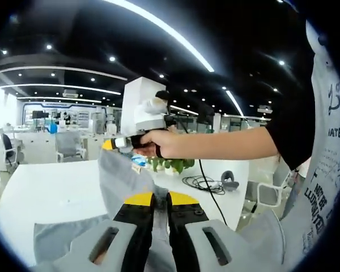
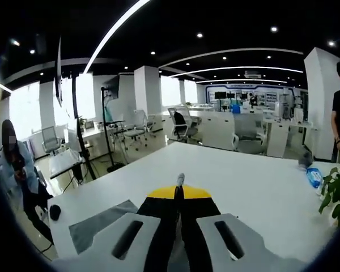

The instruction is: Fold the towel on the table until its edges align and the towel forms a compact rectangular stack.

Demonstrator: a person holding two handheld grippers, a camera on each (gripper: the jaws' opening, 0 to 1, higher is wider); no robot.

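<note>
Left gripper view, nearest first: left gripper (image 1: pixel 160 199), jaws pressed together on a fold of the grey towel (image 1: pixel 120 177), with cloth showing between and below them. From that pinch the towel rises in a taut strip up and away to the other tool; the rest of the cloth sags onto the white table (image 1: pixel 51 190) at lower left.

Beyond that, the right gripper (image 1: pixel 114 144) enters from the right, held in a person's hand (image 1: pixel 158 144), and the upper end of the cloth strip meets its yellow tip. The jaw gap is too small to read from here. A forearm and black sleeve run off to the right edge, with a pale printed shirt (image 1: pixel 327 158) alongside.

Further back on the table: a potted plant (image 1: pixel 171 164), a coil of black cable (image 1: pixel 203 183), and a small grey headset-like object (image 1: pixel 229 181).

Right gripper view, nearest first: the jaws stand nearly together with a thin edge of grey cloth poking up between the tips, so it is clamped on the towel. A darker grey patch of towel lies on the table to the lower left of the tool. Across the tabletop, near the far right edge, a blue-and-white packet (image 2: pixel 313 177) and plant leaves (image 2: pixel 335 195).

Beyond the table: office chairs (image 2: pixel 181 124) and desks. A seated person (image 2: pixel 17 175) at far left, another standing at far right.
</note>
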